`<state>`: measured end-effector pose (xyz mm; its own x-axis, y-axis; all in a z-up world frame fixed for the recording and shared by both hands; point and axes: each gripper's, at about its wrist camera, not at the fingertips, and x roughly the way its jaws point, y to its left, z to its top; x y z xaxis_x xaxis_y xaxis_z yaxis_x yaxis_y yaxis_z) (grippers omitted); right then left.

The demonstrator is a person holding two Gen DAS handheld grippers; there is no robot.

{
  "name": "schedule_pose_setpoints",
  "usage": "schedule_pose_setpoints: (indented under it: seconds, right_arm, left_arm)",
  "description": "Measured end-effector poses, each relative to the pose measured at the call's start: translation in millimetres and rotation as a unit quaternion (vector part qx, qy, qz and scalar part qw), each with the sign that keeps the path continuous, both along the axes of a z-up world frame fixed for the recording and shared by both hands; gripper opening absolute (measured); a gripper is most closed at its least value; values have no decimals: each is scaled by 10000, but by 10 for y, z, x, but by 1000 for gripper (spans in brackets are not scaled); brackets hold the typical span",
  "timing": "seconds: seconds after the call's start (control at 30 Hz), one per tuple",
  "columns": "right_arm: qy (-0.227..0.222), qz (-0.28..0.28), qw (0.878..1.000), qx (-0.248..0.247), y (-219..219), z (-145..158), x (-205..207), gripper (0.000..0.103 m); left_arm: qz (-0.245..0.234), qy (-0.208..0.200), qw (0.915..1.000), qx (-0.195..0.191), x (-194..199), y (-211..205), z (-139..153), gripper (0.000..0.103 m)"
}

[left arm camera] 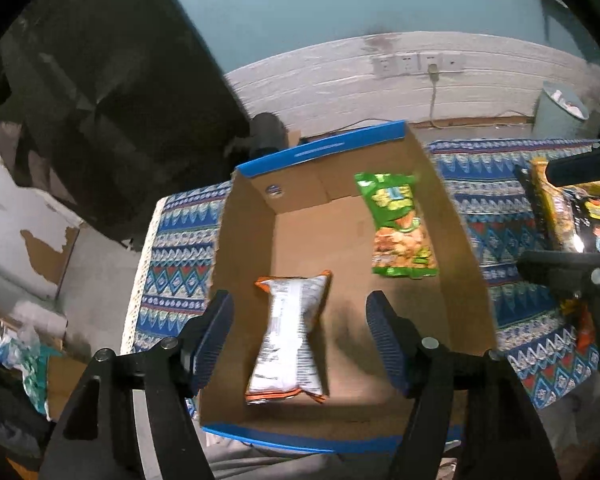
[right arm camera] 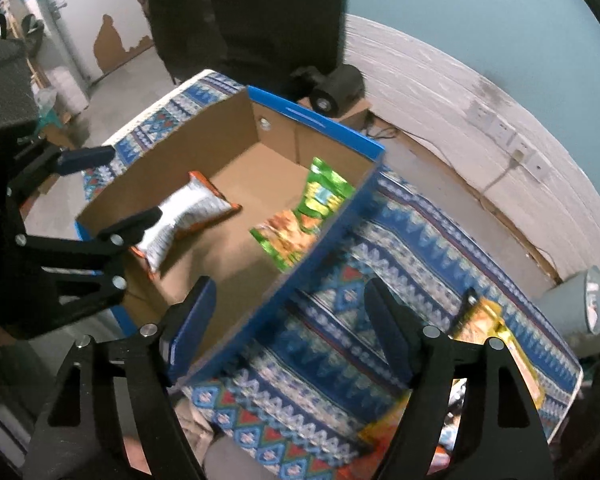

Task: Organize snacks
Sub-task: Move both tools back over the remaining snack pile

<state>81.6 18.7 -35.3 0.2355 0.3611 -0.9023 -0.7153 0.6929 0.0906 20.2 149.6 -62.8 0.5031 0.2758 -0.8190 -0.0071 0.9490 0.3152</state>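
Both sets of jaws stand apart, empty: left gripper (left arm camera: 300, 332) over the box (left arm camera: 452, 216) above the white packet (left arm camera: 288, 332), right gripper (right arm camera: 290, 326) astride its wall. Next, I'd swing right toward the yellow packet (right arm camera: 488, 324) beside the box.

A lived-in home room. Upper right shows white wall sockets (left arm camera: 418, 63) on a teal-and-white wall; a blue patterned woven cloth (left arm camera: 500, 216) covers the surface. Peeling paint (left arm camera: 44, 248) marks the left.
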Motion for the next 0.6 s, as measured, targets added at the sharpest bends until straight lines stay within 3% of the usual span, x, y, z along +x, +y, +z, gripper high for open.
schedule_pose_setpoints:
  seconds: [0.6]
  right_arm:
    - [82,-884,9960,-113,-1464,38,-47,78]
  left_arm:
    - [-1350,146,9907,23,-100,-1161,-21,70]
